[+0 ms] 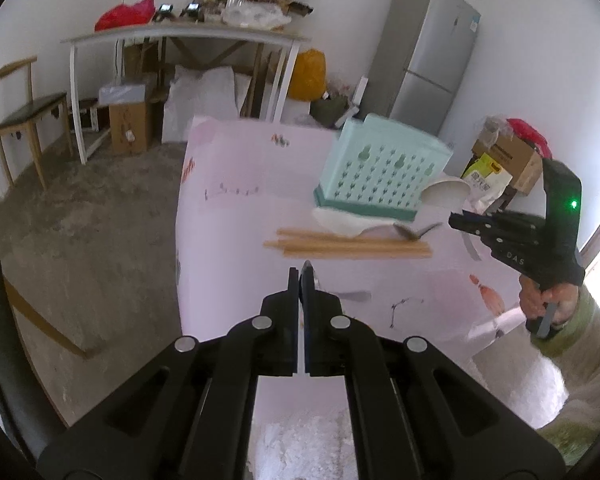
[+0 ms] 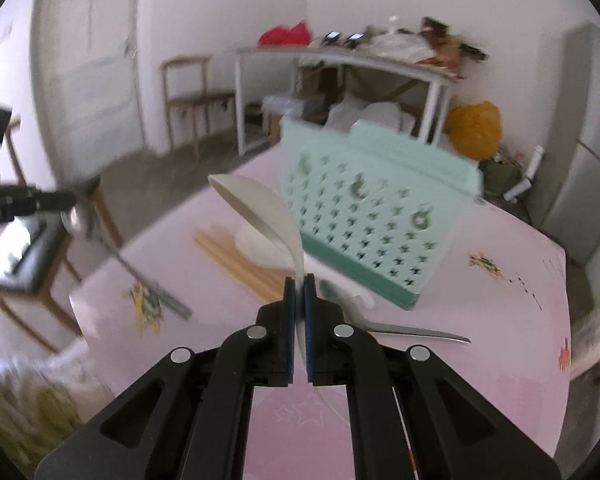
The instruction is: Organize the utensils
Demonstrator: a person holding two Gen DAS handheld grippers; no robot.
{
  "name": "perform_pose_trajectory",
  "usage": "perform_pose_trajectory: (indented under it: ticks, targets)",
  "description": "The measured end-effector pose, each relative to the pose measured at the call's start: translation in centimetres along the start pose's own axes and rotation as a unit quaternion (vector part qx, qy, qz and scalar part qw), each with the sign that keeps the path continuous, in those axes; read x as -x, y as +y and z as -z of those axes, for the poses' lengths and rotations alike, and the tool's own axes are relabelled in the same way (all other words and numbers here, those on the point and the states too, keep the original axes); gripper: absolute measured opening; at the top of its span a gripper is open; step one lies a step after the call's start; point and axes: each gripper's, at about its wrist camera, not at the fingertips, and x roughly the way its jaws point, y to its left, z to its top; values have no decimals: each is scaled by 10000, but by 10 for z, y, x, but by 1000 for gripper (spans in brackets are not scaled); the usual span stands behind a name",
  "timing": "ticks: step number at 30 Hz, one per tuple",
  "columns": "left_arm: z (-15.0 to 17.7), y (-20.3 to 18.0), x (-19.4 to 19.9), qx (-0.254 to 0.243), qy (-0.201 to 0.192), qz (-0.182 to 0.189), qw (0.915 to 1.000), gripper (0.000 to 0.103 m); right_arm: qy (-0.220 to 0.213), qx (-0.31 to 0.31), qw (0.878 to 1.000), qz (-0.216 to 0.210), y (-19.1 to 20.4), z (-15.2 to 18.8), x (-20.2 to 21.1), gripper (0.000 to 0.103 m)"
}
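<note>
A mint-green perforated utensil holder (image 1: 380, 170) (image 2: 374, 216) stands on the pink table. My right gripper (image 2: 299, 280) (image 1: 458, 220) is shut on the handle of a white ceramic spoon (image 2: 256, 208) (image 1: 446, 194), held in the air in front of the holder. My left gripper (image 1: 304, 270) (image 2: 66, 200) is shut on a metal spoon (image 2: 78, 218) whose handle hangs down toward the table (image 1: 352, 296). Wooden chopsticks (image 1: 348, 244) (image 2: 240, 266) lie before the holder. Another metal spoon (image 1: 414, 232) (image 2: 416, 330) lies next to them, beside a white dish (image 1: 340, 220).
The pink tablecloth (image 1: 236, 216) ends at the left edge, with concrete floor beyond. A wooden chair (image 1: 24, 112), a cluttered white table (image 1: 188, 36), a grey fridge (image 1: 428, 56) and cardboard boxes (image 1: 508, 160) stand around the room.
</note>
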Motion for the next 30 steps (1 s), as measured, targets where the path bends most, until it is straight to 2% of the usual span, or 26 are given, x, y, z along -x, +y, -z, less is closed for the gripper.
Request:
perform_pose_trajectory:
  ticks: [3, 8, 12, 16, 19, 22, 24, 26, 30]
  targets:
    - [-17, -4, 12, 15, -229, 81, 9997, 0, -325, -394, 9987, 3, -11, 1, 18, 4]
    - [-69, -14, 34, -190, -844, 137, 9962, 0, -919, -959, 9911, -27, -27, -2, 42, 4]
    - [-123, -33, 47, -566, -1496, 16, 9871, 0, -1300, -1215, 9840, -65, -38, -5, 53, 4]
    - [-165, -57, 37, -1003, -1827, -95, 9780, 0, -1603, -1435, 9765, -110, -47, -7, 66, 4]
    - [-189, -78, 15, -1342, -1764, -237, 9748, 0, -1726, -1561, 9724, -150, -54, -8, 70, 4]
    - [-202, -95, -19, -1653, -1536, -488, 9730, 0, -1851, -1700, 9677, -209, -64, -10, 75, 4]
    - [-207, -104, -45, -1856, -1270, -692, 9719, 0, -1957, -1776, 9641, -243, -72, -13, 78, 4]
    - [-208, -112, -63, -2106, -1140, -960, 9662, 0, -2048, -1832, 9611, -294, -80, -18, 79, 4]
    - [-209, -121, -94, -2386, -785, -1189, 9606, 0, -2189, -1915, 9560, -376, -90, -25, 80, 4]
